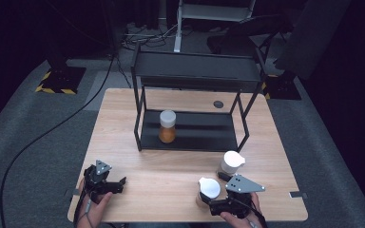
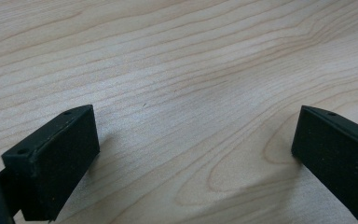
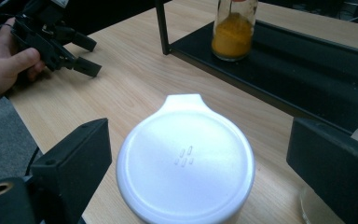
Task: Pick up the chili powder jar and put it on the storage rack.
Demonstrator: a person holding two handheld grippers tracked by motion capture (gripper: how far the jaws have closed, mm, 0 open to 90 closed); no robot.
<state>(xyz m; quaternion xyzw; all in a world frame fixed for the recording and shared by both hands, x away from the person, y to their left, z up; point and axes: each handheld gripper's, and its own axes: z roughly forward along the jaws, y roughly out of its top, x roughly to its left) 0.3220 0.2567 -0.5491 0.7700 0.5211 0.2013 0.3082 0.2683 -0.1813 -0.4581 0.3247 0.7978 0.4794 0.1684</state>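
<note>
A white-lidded jar (image 1: 209, 189) stands near the table's front edge, right of centre. My right gripper (image 1: 217, 192) is open around it, one jaw on each side with a small gap; the right gripper view looks down on its round white lid (image 3: 186, 156) between the jaws of that gripper (image 3: 200, 135). A second white-lidded jar (image 1: 231, 161) stands just behind. A jar of orange powder (image 1: 167, 126) (image 3: 233, 30) sits on the lower level of a black shelf rack (image 1: 195, 137). My left gripper (image 1: 120, 185) (image 2: 193, 140) is open over bare wood at the front left.
The rack's upper shelf (image 1: 197, 71) overhangs the lower one (image 3: 307, 70); its posts stand at the corners. In the right gripper view, a hand (image 3: 9, 65) holds the left gripper (image 3: 81, 53) at the table's edge. A dark round grommet (image 1: 218, 104) lies behind the rack.
</note>
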